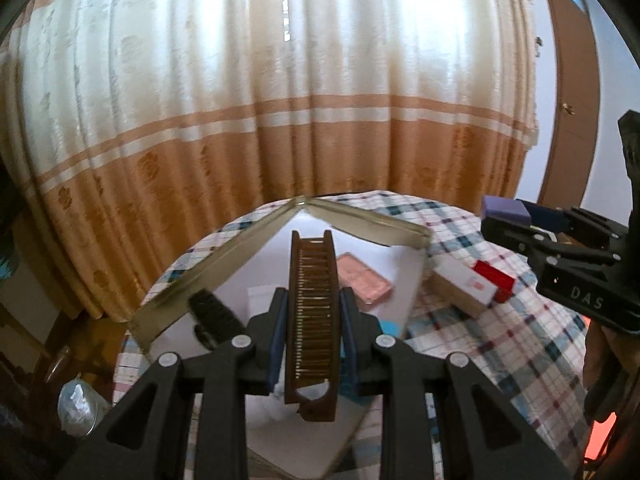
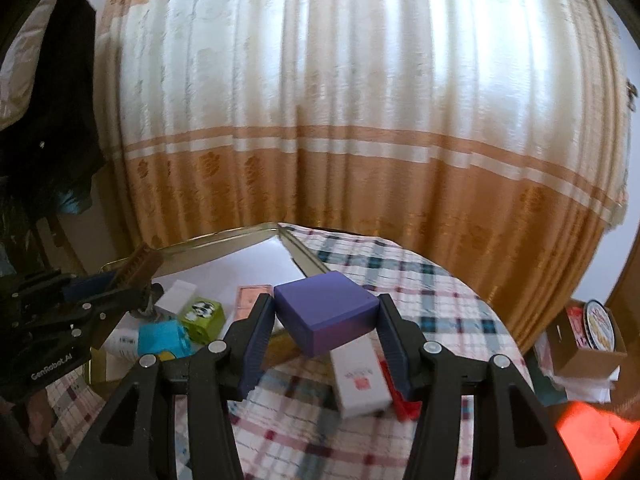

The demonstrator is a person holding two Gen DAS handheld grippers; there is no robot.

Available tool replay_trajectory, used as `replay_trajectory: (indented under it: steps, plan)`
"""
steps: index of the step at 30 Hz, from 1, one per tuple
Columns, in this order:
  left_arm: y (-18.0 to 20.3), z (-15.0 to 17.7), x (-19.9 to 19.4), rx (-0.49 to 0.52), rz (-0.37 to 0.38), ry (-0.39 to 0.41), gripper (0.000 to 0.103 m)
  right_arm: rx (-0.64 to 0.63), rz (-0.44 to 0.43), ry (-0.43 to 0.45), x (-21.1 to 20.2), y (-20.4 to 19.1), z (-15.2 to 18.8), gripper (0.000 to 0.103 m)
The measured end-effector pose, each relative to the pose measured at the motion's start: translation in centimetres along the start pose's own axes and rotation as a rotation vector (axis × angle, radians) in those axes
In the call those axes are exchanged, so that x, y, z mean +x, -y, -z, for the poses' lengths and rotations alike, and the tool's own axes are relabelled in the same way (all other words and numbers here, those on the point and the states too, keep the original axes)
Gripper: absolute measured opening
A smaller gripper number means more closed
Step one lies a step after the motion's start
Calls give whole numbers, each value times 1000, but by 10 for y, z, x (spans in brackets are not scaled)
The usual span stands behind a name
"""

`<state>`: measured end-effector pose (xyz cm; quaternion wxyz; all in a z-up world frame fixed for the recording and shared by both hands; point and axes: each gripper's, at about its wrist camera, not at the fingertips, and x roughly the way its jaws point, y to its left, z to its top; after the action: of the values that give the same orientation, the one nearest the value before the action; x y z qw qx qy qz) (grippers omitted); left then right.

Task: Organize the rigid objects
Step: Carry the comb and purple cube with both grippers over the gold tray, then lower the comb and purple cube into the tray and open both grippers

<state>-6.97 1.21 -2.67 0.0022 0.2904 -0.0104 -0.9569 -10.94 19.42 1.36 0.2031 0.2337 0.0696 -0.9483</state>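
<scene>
My left gripper (image 1: 313, 320) is shut on a brown comb (image 1: 313, 312) and holds it above the metal tray (image 1: 256, 236). In the right wrist view the left gripper (image 2: 132, 280) shows at the left with the comb (image 2: 140, 266). My right gripper (image 2: 326, 320) is shut on a purple box (image 2: 326, 314), held above the checked tablecloth (image 2: 420, 292). In the left wrist view the right gripper (image 1: 504, 220) shows at the right with the purple box (image 1: 504, 208).
In the tray lie a pink case (image 1: 364, 282), a black brush (image 1: 216, 316), a green box (image 2: 202, 318), a blue box (image 2: 164, 338) and a white box (image 2: 176, 294). A white-and-red box (image 2: 360, 376) lies on the cloth. A curtain (image 2: 360, 120) hangs behind. A cardboard box (image 2: 584, 340) stands at right.
</scene>
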Motion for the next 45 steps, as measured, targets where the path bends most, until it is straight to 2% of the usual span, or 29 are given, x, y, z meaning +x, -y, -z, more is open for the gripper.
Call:
replay_trajectory:
  steps: [9,25,26,28,29,30,32,35,38,45]
  plan:
    - [-20,-4,22,-49,6,-67,24,-73,-58,-50,40,-33,-14,54]
    - [-43,-9,43,-78,-78,-101,24,-126,-144,-101,83,-80,-10,54]
    - [-45,-10,45,-84,-85,-104,26,-123,-148,-99,84,-81,-10,55]
    - [-47,-10,47,-93,-100,-116,47,-122,-152,-101,85,-82,-9,58]
    - [-48,-11,46,-100,-105,-107,60,-123,-151,-99,84,-81,-8,63]
    - [-49,-11,44,-102,-116,-97,69,-121,-152,-94,81,-80,-7,64]
    - [-50,-10,39,-115,-119,-84,77,-108,-147,-85,77,-77,-6,65]
    - [-49,-10,37,-134,-104,-85,85,-76,-133,-77,71,-67,-5,70]
    - [-47,-9,36,-140,-109,-80,94,-62,-121,-73,65,-59,-2,70]
    - [-41,-8,35,-150,-102,-80,99,-30,-92,-74,55,-38,5,71]
